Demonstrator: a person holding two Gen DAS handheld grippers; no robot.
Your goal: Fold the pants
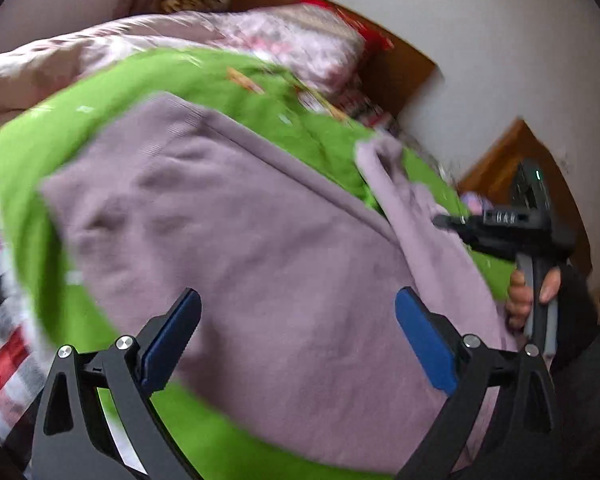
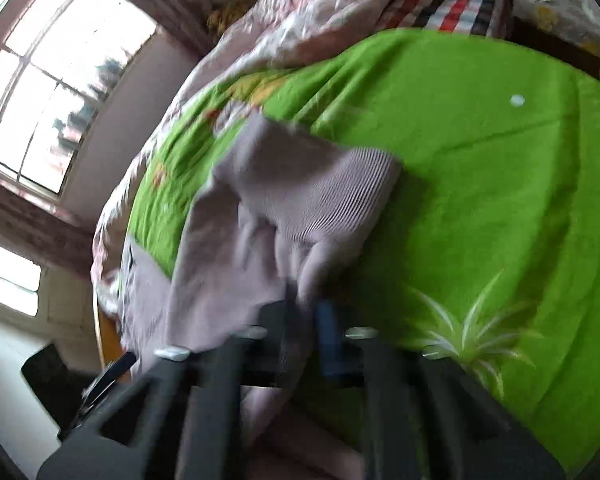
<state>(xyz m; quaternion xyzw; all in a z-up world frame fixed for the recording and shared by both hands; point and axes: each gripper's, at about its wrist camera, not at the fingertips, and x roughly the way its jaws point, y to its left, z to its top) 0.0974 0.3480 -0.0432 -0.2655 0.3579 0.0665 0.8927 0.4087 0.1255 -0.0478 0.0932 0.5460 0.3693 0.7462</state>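
Mauve knit pants [image 1: 236, 240] lie spread on a green blanket [image 1: 204, 88] on a bed. My left gripper [image 1: 298, 322] is open, its blue pads [image 1: 172, 340] apart just above the pants, empty. My right gripper [image 2: 300, 320] is shut on a bunched part of the pants [image 2: 260, 248], with a ribbed cuff or waistband [image 2: 332, 196] lifted beyond it. The right gripper also shows in the left wrist view [image 1: 444, 222], at the right, holding the raised pants edge. Both views are blurred.
A pink floral quilt [image 1: 284, 40] is heaped at the far side of the bed. A striped red, black and white sheet [image 1: 0, 340] lies under the blanket. A wooden headboard [image 1: 400, 64] and white wall are behind. A window [image 2: 52, 92] is at left.
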